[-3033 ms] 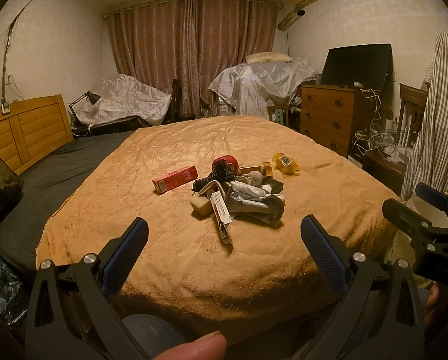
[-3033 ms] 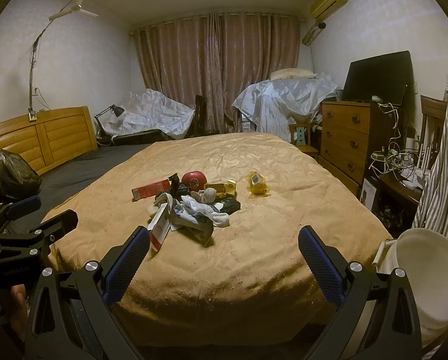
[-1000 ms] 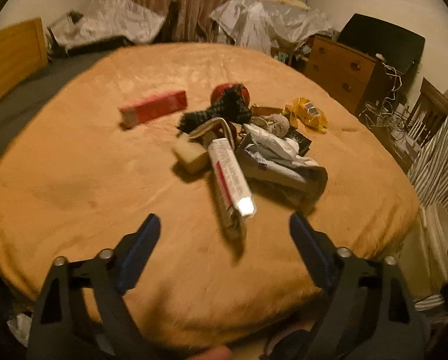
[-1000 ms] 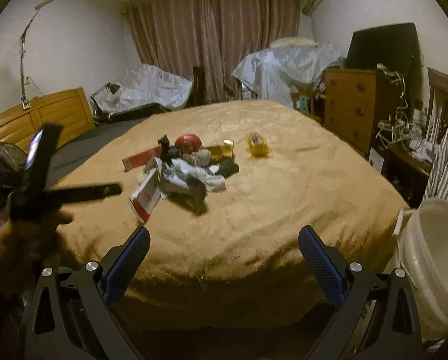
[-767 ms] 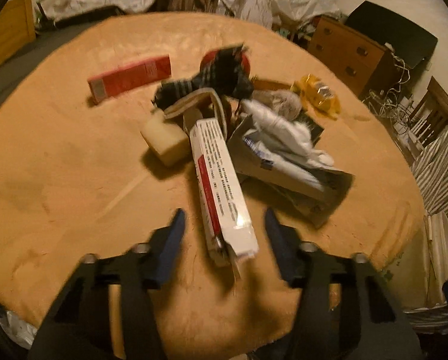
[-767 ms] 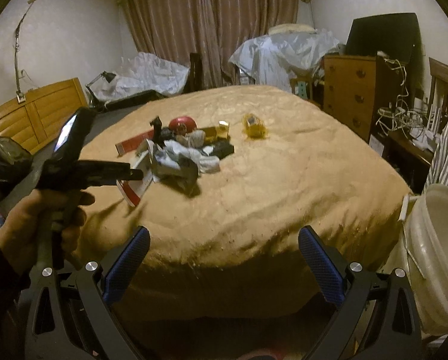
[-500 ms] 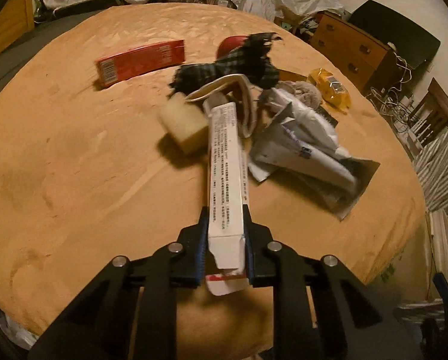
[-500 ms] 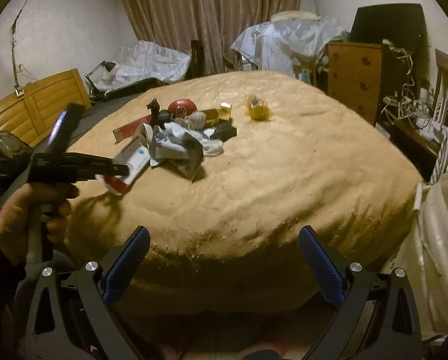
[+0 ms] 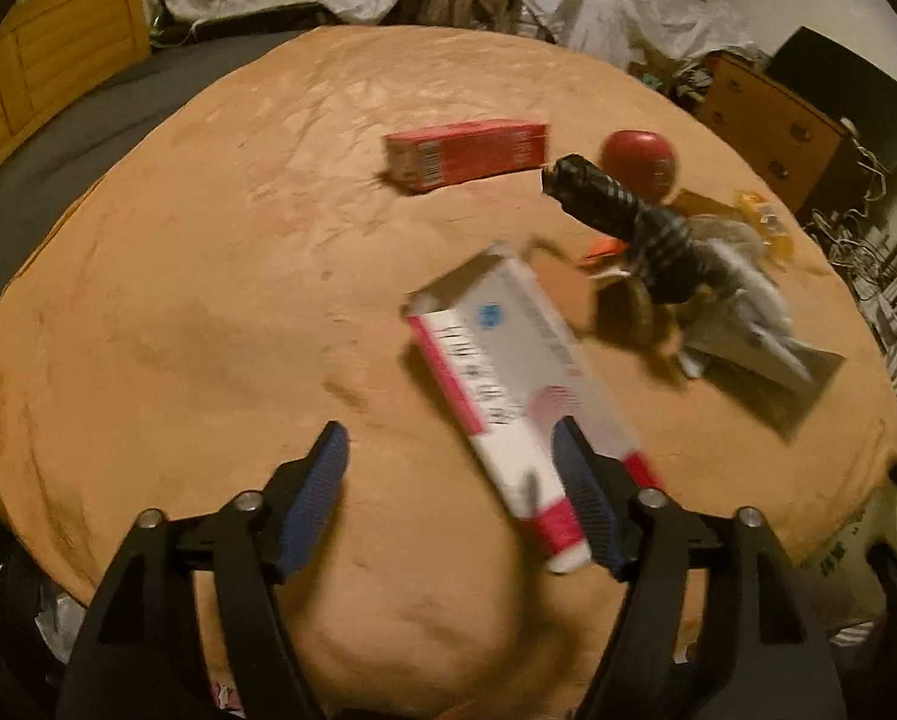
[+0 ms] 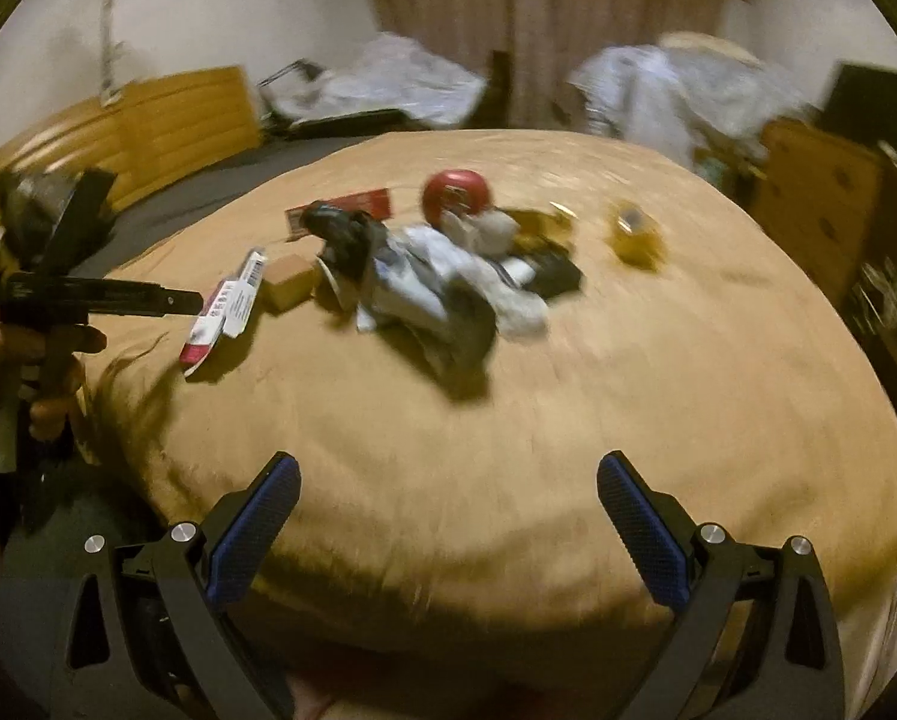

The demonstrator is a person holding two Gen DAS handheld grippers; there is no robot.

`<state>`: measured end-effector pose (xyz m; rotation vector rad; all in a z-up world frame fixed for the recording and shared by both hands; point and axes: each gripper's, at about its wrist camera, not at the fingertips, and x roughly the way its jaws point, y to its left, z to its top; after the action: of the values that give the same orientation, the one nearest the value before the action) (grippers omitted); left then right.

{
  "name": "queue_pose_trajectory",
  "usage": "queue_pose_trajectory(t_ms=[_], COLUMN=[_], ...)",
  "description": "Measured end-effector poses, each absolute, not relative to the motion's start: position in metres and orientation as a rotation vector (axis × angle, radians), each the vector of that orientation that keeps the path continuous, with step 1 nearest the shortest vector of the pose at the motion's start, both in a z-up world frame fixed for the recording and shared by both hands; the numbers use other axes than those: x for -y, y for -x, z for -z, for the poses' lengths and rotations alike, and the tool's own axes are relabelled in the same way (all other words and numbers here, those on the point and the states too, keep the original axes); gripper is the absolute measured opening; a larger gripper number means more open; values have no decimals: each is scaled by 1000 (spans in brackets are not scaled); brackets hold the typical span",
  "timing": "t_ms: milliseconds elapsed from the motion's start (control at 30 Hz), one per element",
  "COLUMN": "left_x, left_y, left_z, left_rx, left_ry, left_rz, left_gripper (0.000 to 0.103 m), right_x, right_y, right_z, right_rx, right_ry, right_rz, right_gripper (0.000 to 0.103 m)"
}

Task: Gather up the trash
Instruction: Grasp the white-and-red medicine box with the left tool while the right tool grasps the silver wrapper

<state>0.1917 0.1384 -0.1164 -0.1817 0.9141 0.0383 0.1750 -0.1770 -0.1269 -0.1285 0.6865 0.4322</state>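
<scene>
A white and red carton (image 9: 508,384) lies tilted against the inner side of my left gripper's right finger, over the tan bedspread (image 9: 208,276). My left gripper (image 9: 460,498) is open, its fingers wide apart. In the right wrist view the carton (image 10: 226,306) hangs in the air just off the left gripper's tip (image 10: 190,301). The trash pile (image 10: 442,276) holds a red carton (image 9: 466,153), a red round lid (image 9: 637,156), black cloth (image 9: 622,216), crumpled paper and a yellow wrapper (image 10: 634,234). My right gripper (image 10: 448,516) is open and empty near the bed's front edge.
A wooden headboard (image 10: 148,126) stands at the left. A wooden dresser (image 9: 772,126) and tangled cables (image 9: 856,234) stand at the right. Covered furniture and curtains stand behind the bed. A tan block (image 10: 289,282) lies by the pile.
My left gripper went to the pile and shut on the white and red carton. It has now opened, and the carton has turned and slipped to the right finger. The right view is blurred by motion.
</scene>
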Motion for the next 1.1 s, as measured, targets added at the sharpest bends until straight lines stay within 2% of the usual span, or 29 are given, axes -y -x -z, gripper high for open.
queue_pose_trajectory(t_ms=[100,300,333,400,467,567,700,867,967,1000,1033,1100], left_x=[-127,-120,-120,-121,-124,-123,-118,-114,-109,-111,-115,-117], left_y=[-202,-242,-242,-241,-240,-241,-246,-256,-261,-265,-264,-261], left_z=[116,150,152,153,153,152,151,150,155,156,156,156], left_rx=[-926,-1018,-1011,-999,-1000,-1000,-1009,-984,-986,-984,-979,-968], left_ry=[218,244,237,211,187,67,-64,-11,-25,-9,1,5], left_rz=[-42,-180,-190,-191,-168,-125,-76,-96,-94,-90,-88,-94], left_gripper=[87,87,85,70,65,61,63,74,74,73,70,58], right_x=[172,177,176,173,166,159,147,119,101,95,93,92], right_y=[-212,-249,-251,-253,-256,-266,-281,-296,-302,-304,-305,-305], right_z=[122,123,123,123,125,125,123,128,139,144,146,150], right_rx=[-706,-727,-728,-731,-729,-741,-749,-764,-795,-803,-806,-807], right_ry=[150,87,91,114,149,188,224,286,348,370,382,377], right_rz=[-467,-459,-463,-490,-531,-584,-605,-618,-608,-596,-586,-559], right_gripper=[99,99,99,99,98,91,63,62,62,61,54,45])
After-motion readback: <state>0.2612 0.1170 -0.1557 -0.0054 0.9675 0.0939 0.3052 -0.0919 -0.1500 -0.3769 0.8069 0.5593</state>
